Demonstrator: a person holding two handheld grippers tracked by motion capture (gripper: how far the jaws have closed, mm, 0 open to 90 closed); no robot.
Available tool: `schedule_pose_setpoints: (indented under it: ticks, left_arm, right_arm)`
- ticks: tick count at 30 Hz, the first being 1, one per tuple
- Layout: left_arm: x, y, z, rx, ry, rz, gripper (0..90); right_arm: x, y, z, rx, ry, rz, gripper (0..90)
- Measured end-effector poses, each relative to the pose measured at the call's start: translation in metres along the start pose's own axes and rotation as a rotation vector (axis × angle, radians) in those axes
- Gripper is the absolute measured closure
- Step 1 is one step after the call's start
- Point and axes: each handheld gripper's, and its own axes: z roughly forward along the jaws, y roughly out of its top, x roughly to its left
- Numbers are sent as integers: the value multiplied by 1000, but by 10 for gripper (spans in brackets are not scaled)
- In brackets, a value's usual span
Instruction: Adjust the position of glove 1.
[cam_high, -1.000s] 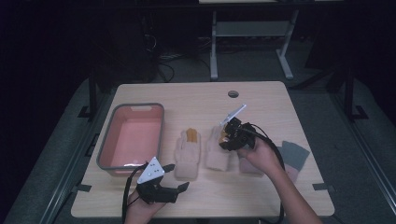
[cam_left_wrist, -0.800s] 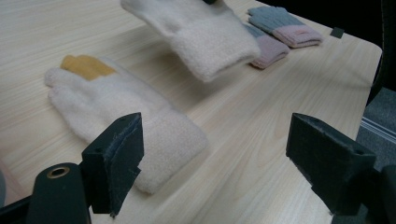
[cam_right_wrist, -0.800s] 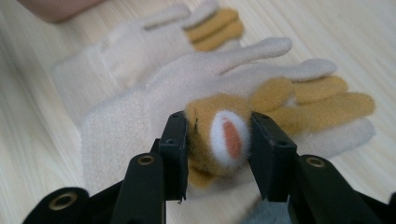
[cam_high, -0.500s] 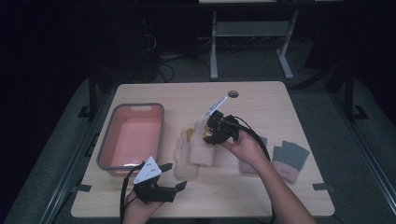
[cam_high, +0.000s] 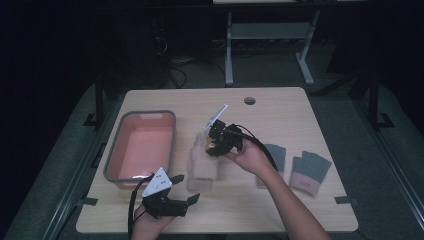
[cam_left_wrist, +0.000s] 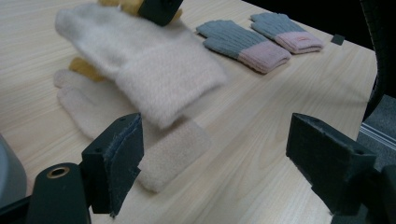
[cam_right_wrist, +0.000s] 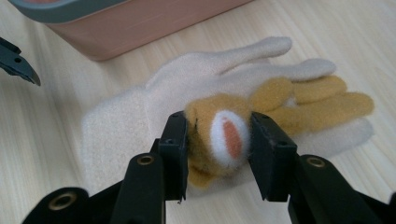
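Overhead, right tongs pinch a cream glove above the tabletop, beside the pink bin. Left tongs stand spread, empty. Right gripper view: jaws clamp the yellow fingertips; fleece looks soft, light, best gripped there.
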Motion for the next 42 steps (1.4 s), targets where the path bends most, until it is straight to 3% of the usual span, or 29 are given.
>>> schedule_pose_setpoints:
  ticks: [14, 25, 34, 42]
  left_arm:
    - [0, 0, 0, -7, -5, -7, 190]
    - [0, 0, 1, -1, -8, -7, 190]
    - [0, 0, 2, -1, -8, -9, 187]
    - [-1, 0, 1, 0, -7, -9, 187]
  right_arm:
    - [7, 5, 32, 44, 38, -33, 597]
    - [7, -11, 59, 90, 53, 2, 569]
    - [5, -10, 51, 58, 53, 19, 403]
    - [6, 1, 43, 9, 44, 6, 381]
